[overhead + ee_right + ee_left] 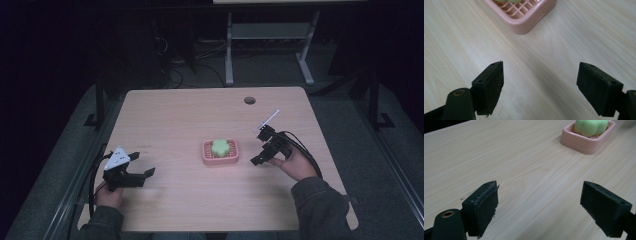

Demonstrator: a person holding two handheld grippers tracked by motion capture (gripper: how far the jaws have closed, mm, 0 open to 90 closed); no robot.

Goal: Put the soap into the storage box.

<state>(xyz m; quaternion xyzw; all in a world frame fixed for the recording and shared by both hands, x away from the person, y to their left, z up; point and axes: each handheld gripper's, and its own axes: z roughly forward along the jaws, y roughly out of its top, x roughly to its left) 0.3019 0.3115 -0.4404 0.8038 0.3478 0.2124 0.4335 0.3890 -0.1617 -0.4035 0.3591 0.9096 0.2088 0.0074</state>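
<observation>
A pink slatted dish [220, 156] sits near the middle of the wooden table [175, 115], with a green lobed soap [219, 146] lying in it. My left gripper [141, 165] is open at the table's front left, well apart from the dish, and holds nothing. My right gripper [263, 145] is open just right of the dish, close to its right side and empty. The left gripper view has the dish [587, 141] and soap [590, 126] far off at top right. In the right gripper view a corner of the dish [524, 15] lies ahead of the open jaws.
A round cable hole [249, 100] lies near the table's far edge. Beyond the table stands a metal table frame [270, 45] with cables on the dark floor. A person's sleeves and hands enter from the bottom.
</observation>
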